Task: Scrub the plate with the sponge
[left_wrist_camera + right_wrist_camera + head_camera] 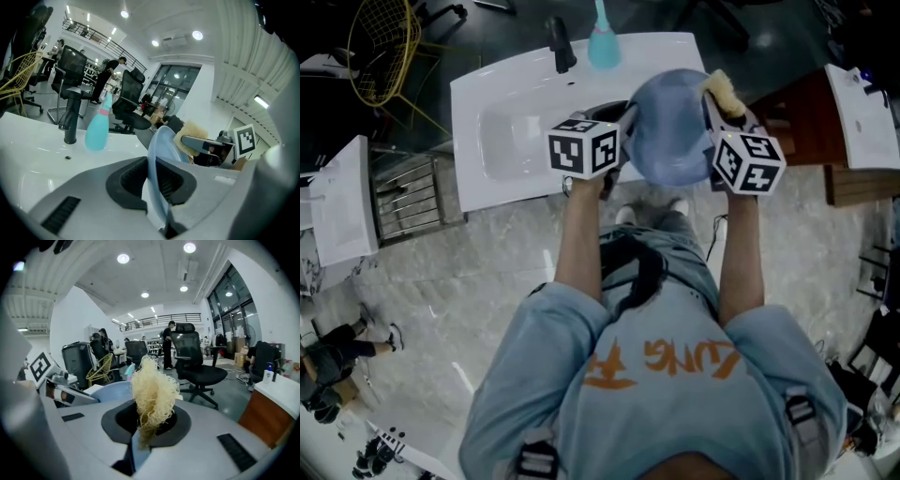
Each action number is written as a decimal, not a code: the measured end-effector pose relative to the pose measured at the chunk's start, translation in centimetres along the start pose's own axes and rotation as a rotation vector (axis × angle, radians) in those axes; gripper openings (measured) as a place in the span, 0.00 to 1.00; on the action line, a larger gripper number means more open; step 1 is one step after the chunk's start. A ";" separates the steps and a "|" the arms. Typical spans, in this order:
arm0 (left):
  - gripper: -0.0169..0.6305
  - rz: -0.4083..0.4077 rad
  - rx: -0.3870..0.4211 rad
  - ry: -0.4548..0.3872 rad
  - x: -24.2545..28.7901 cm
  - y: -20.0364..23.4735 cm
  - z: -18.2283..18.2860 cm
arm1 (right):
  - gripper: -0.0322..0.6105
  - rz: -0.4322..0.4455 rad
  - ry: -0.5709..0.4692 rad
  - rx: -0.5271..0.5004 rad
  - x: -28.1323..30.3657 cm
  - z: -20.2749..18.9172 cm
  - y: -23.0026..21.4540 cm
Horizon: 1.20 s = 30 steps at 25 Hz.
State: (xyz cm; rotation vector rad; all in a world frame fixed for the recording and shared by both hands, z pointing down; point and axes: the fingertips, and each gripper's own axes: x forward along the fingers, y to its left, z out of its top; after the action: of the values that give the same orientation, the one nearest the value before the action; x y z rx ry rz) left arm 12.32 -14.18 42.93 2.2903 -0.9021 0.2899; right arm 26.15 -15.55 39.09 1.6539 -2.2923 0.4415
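Observation:
A pale blue plate [670, 127] is held up on edge over the white sink [516, 141]. My left gripper [623, 131] is shut on the plate's left rim; in the left gripper view the plate [159, 173] stands edge-on between the jaws. My right gripper [717, 108] is shut on a yellow fibrous sponge [724, 92], which rests against the plate's upper right edge. In the right gripper view the sponge [152, 397] sticks up from the jaws, with the plate [110, 390] just behind it to the left.
A black tap [560, 44] and a turquoise spray bottle [603, 39] stand at the back of the sink. A yellow wire chair [384, 42] is far left. A wooden cabinet [806, 112] with a white top is at the right. Marble floor lies below.

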 end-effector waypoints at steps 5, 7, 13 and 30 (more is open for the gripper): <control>0.08 0.026 -0.018 -0.018 -1.0 0.9 0.1 | 0.10 0.191 -0.021 -0.074 1.3 1.5 6.9; 0.08 0.035 -0.023 -0.024 -1.5 1.2 0.0 | 0.10 0.245 -0.016 -0.103 1.7 1.4 9.1; 0.08 0.063 -0.046 -0.044 -3.2 2.5 -0.2 | 0.10 0.349 0.004 -0.141 2.8 0.7 13.9; 0.08 0.027 -0.103 -0.069 -3.8 2.6 -0.9 | 0.10 0.195 0.097 -0.096 3.8 -3.1 11.1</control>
State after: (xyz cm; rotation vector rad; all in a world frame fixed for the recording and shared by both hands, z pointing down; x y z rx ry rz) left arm 7.84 -13.01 43.28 2.2065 -0.9607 0.1727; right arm 14.59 -14.26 42.51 1.3405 -2.3720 0.4357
